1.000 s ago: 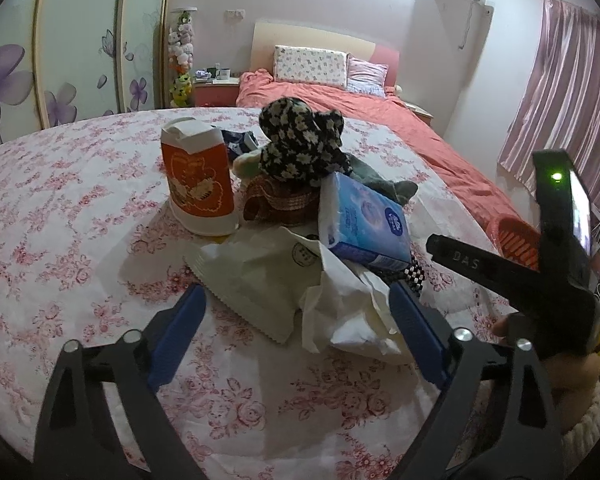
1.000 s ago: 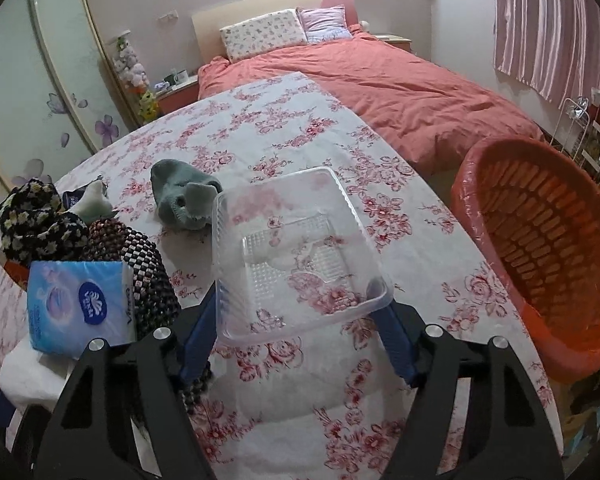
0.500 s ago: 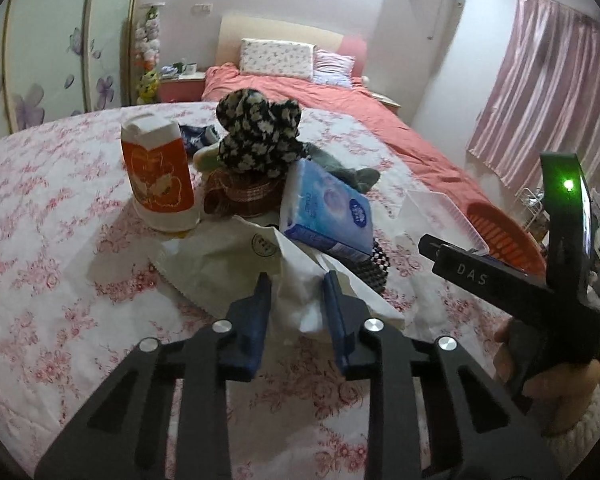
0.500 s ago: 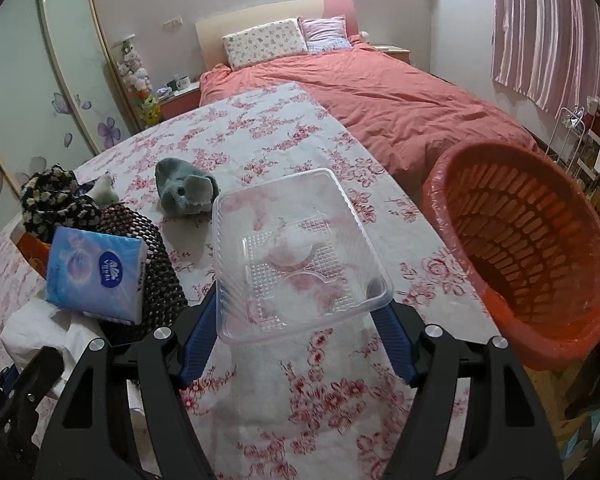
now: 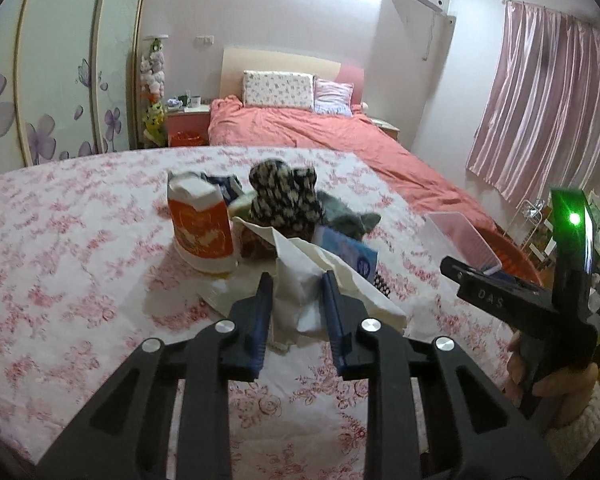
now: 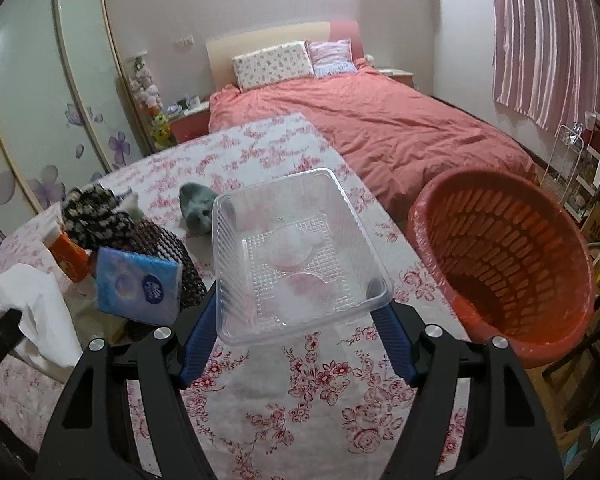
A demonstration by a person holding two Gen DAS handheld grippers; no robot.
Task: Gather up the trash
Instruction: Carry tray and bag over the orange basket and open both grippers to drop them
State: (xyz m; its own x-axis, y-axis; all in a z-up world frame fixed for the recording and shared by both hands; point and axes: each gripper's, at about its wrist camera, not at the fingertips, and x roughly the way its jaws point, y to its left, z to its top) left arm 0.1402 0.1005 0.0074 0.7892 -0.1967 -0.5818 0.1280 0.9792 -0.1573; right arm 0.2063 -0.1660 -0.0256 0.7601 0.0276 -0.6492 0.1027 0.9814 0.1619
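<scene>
The left gripper (image 5: 296, 300) has just pinched its jaws onto the soft, crumpled white paper wrapper (image 5: 300, 280), feather-light above the floral tabletop (image 5: 80, 260). The right gripper (image 6: 296, 320) clamps the flimsy clear plastic tray (image 6: 296, 248) by its sides, beside the orange basket (image 6: 500, 264).

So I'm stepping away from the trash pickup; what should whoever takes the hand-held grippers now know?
Left hand-held gripper: jaws have just been closing, now shut on the crumpled white paper, above the floral tablecloth.
Right hand-held gripper: shut on the clear plastic tray, near the orange basket.
Done: both pieces picked up.
Left: drop both in the basket. It looks empty.
</scene>
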